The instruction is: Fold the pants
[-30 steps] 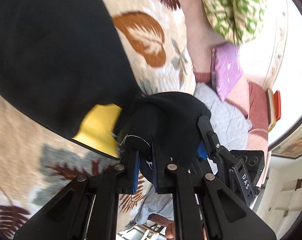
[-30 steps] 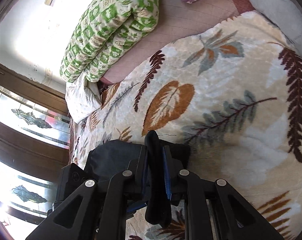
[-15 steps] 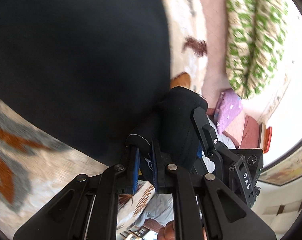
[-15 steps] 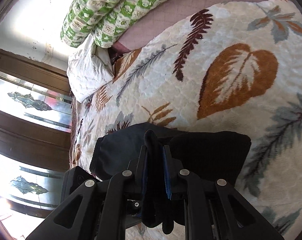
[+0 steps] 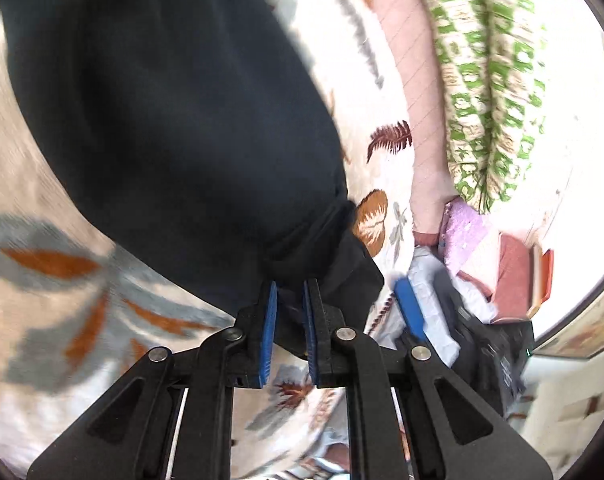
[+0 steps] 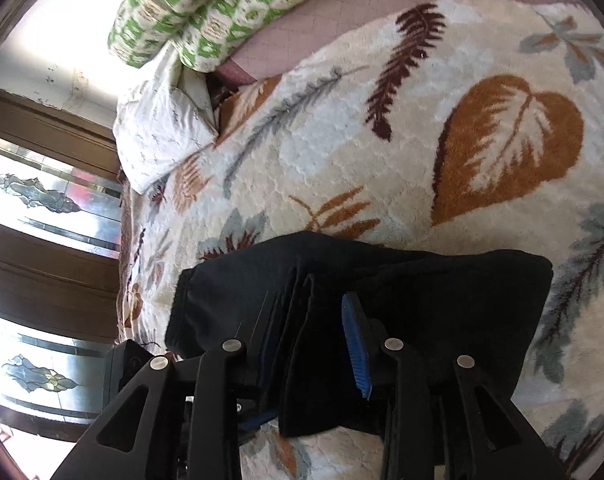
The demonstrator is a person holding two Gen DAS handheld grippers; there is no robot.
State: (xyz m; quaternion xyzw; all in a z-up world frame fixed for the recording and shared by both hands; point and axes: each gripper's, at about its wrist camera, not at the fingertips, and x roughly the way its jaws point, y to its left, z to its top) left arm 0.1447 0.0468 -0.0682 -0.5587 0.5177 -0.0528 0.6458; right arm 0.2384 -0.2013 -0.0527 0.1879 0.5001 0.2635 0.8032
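Observation:
The black pants [image 5: 174,120] lie folded on a leaf-patterned blanket [image 5: 54,280]. In the left wrist view my left gripper [image 5: 289,312] has its blue pads a small gap apart, with a bunched edge of the pants between them. In the right wrist view the pants [image 6: 421,304] lie as a dark folded stack under my right gripper [image 6: 313,344]. Its jaws stand wide apart, with a fold of cloth still between them and one blue pad [image 6: 355,346] bare. The right gripper's blue pad also shows in the left wrist view [image 5: 409,308].
A green-and-white patterned quilt [image 6: 222,4] and a white pillow [image 6: 162,128] lie at the far edge of the bed. A purple cushion [image 5: 465,228] and red items [image 5: 517,276] sit beyond. A dark wooden cabinet with glass panels [image 6: 42,208] stands beside the bed.
Both grippers carried the pants edge over and laid it down on the blanket. The right jaws opened wide. The left jaws loosened slightly. The yellow patch is no longer visible.

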